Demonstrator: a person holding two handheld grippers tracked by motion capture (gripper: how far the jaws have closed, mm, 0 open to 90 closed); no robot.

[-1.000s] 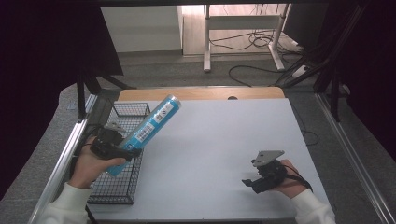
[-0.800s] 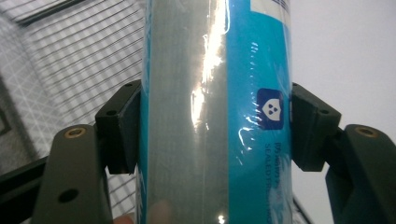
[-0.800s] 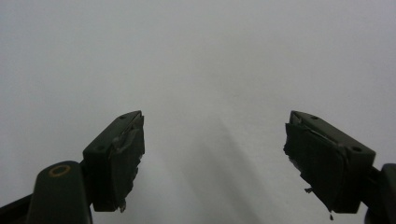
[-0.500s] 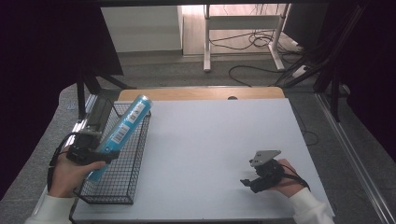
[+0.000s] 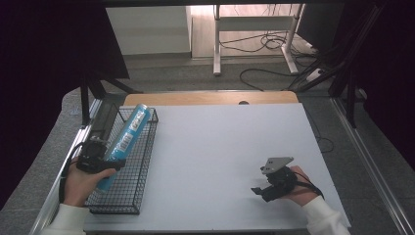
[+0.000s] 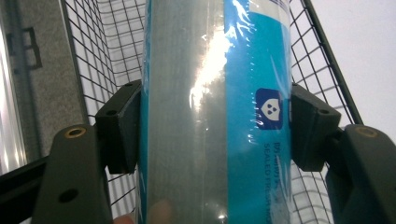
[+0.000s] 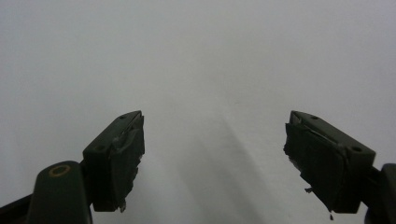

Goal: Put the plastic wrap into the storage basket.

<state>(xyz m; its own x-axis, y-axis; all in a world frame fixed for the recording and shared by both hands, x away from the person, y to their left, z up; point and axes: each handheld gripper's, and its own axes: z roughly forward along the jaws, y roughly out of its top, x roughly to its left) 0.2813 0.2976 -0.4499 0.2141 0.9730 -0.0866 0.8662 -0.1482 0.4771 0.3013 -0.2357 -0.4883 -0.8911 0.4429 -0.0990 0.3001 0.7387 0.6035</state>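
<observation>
Hanging lengthwise over the wire basket, the blue tube sits clamped in the left gripper; the right gripper rests gaping, well apart.

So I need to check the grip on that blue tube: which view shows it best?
The left gripper view: the blue tube sits clamped between both pads. The high view shows the whole tube, tilted over the wire basket. The right gripper view faces bare table.

We seem to be in a lab or recording room: a white table framed by metal rails, black curtains at the sides, loose cables trailing over grey carpet.
</observation>
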